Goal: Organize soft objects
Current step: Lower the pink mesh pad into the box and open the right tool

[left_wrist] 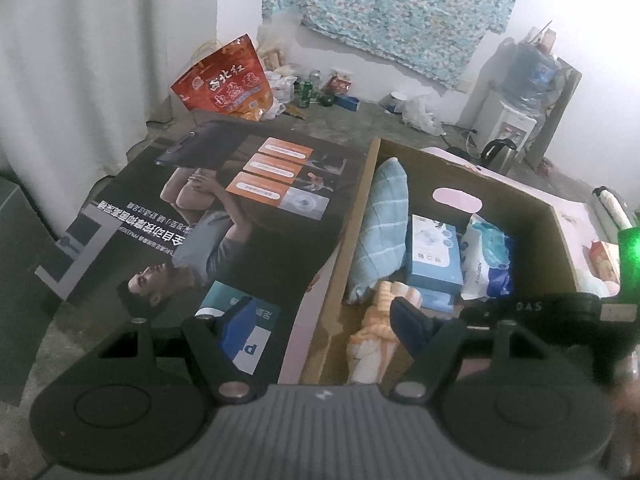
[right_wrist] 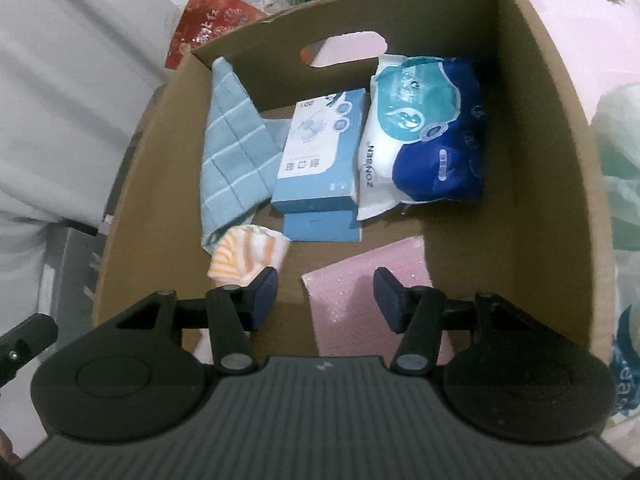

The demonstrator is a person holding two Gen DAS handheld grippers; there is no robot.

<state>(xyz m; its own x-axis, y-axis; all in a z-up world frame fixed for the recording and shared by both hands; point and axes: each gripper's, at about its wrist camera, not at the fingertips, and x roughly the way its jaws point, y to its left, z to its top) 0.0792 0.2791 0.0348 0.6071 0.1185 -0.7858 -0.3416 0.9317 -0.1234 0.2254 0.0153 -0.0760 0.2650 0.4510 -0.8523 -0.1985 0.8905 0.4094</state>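
Observation:
An open cardboard box (right_wrist: 540,120) holds a blue checked towel (right_wrist: 232,148), a light blue carton (right_wrist: 320,152), a white and blue wipes pack (right_wrist: 424,128) and an orange-striped white cloth (right_wrist: 248,256). A pink foam piece (right_wrist: 368,280) lies on its floor. My right gripper (right_wrist: 326,298) hangs open over the box's near part, nothing between its fingers; the striped cloth lies just beyond its left finger (right_wrist: 264,296). My left gripper (left_wrist: 324,328) is open above the box's left wall (left_wrist: 352,232). Past its right finger (left_wrist: 412,324) lies the striped cloth (left_wrist: 372,340).
A large dark printed poster (left_wrist: 224,216) lies on the floor left of the box. A red bag (left_wrist: 228,80), cans and clutter line the back wall. A water dispenser (left_wrist: 508,124) and kettle (left_wrist: 498,152) stand at the back right. Pink foam (right_wrist: 580,32) flanks the box.

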